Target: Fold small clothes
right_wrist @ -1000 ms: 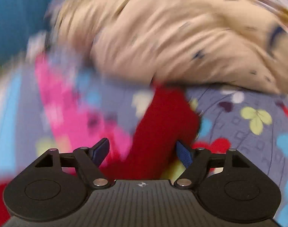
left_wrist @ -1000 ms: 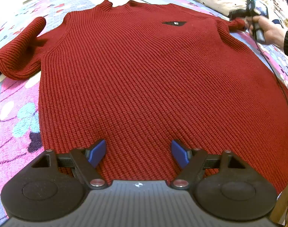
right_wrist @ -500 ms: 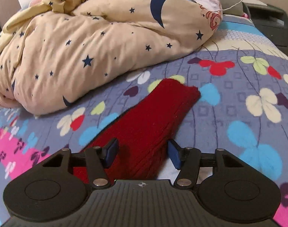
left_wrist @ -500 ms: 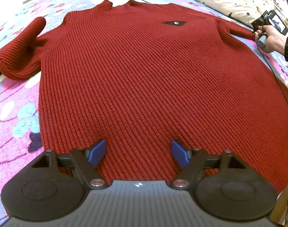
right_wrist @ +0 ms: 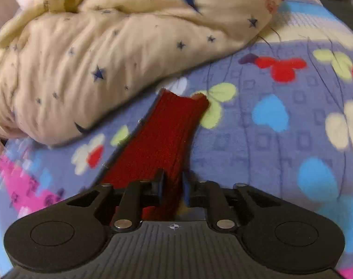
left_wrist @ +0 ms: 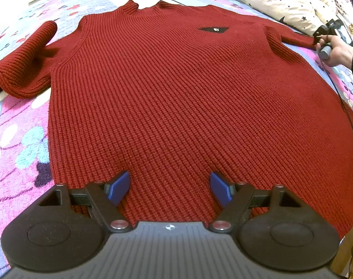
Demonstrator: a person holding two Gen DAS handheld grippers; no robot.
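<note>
Sweater [left_wrist: 176, 97]: red rib knit, spread flat, front up, on the bed [left_wrist: 18, 139], ready for folding.
Right sleeve [right_wrist: 167, 134]: pinched by the right gripper [right_wrist: 173, 186], fingers closed on it, probably to fold it inward.
Left gripper [left_wrist: 169, 186]: fingers spread wide at the hem, holding nothing.
Label: dark chest patch [left_wrist: 213, 29], writing unreadable.
Quilt [right_wrist: 95, 58]: star-printed, bunched beside the sleeve.

My left gripper [left_wrist: 169, 186] sits low over the sweater's [left_wrist: 176, 97] hem, jaws spread wide. My right gripper [right_wrist: 173, 186] is clamped on the sweater's sleeve [right_wrist: 167, 134], held in my right hand [left_wrist: 339, 51].
</note>
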